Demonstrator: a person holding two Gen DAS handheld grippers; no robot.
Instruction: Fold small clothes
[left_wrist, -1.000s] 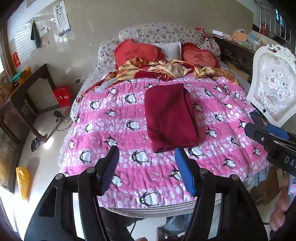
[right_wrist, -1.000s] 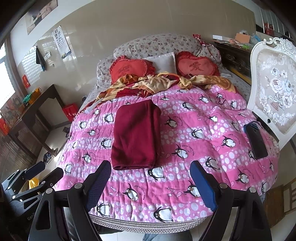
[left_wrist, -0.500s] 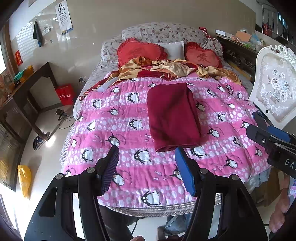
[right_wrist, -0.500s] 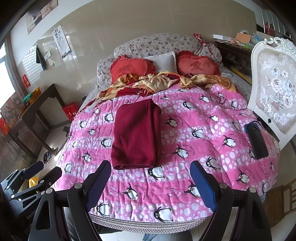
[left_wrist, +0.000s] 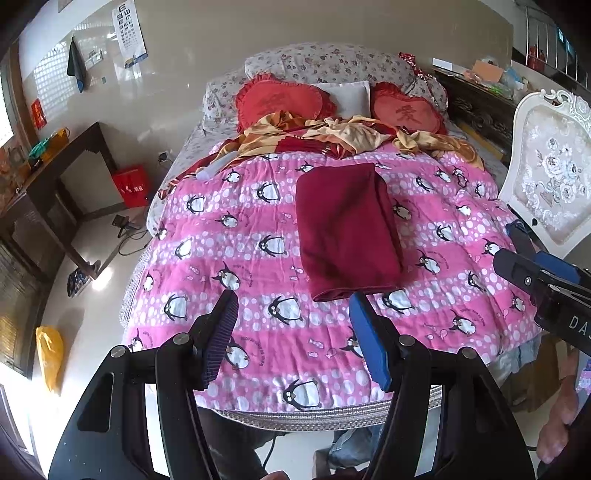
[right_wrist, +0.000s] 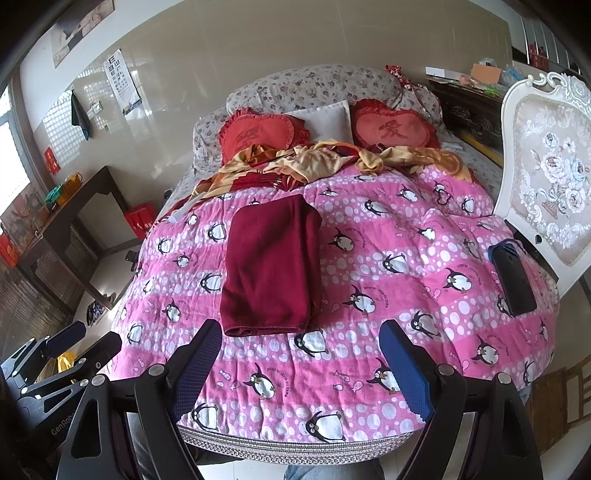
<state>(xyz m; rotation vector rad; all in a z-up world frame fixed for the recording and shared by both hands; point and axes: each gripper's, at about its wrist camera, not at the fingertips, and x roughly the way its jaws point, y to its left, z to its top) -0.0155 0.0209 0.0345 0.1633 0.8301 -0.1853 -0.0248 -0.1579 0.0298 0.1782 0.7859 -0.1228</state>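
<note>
A dark red garment lies folded into a long rectangle on the pink penguin quilt. My left gripper hangs open above the quilt's near part, just short of the garment's near edge, with nothing between its fingers. My right gripper is also open and empty, its left finger close to the garment's near corner. Each gripper shows in the other's view: the right gripper at the right edge, the left gripper at the lower left.
Crumpled yellow and red cloth lies beyond the garment, before two red heart cushions. A dark phone rests on the quilt's right side beside a white chair. A dark desk stands left.
</note>
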